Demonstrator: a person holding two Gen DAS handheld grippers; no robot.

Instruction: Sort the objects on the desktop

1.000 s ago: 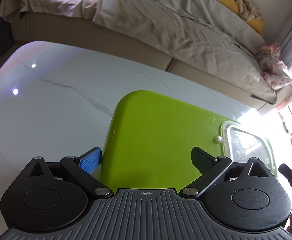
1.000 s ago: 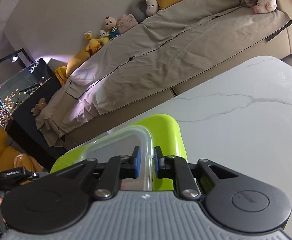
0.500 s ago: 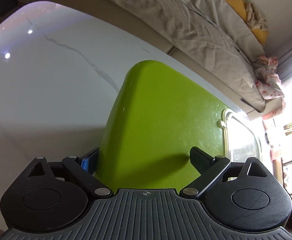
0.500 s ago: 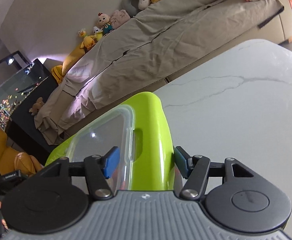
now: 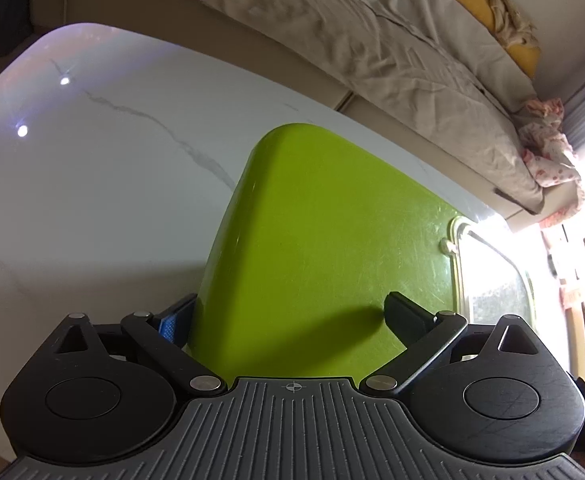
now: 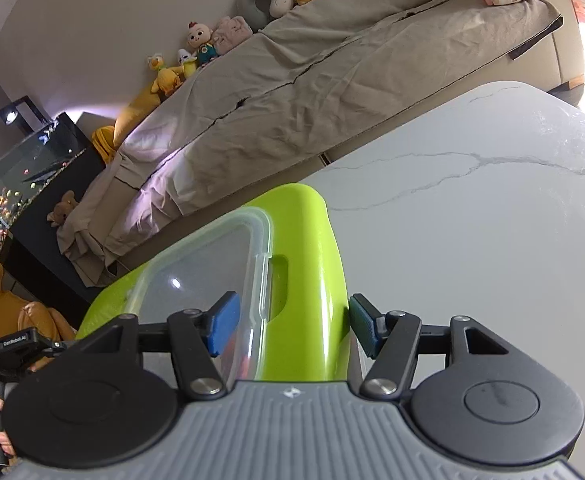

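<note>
The lime-green plastic tray (image 5: pixel 324 248) on the white marble table (image 5: pixel 104 200) is straddled by both the left gripper (image 5: pixel 288 320) and right gripper (image 6: pixel 292 324), jaws spread apart, nothing clamped.

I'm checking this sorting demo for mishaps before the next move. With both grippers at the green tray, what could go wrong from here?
1. The clear lid lies loose on the green tray; a tilt could slide it off.
2. The right gripper is open astride the tray's rim and lid edge, so closing might pinch both.
3. The left gripper straddles only a corner, so a lift may twist.
</note>
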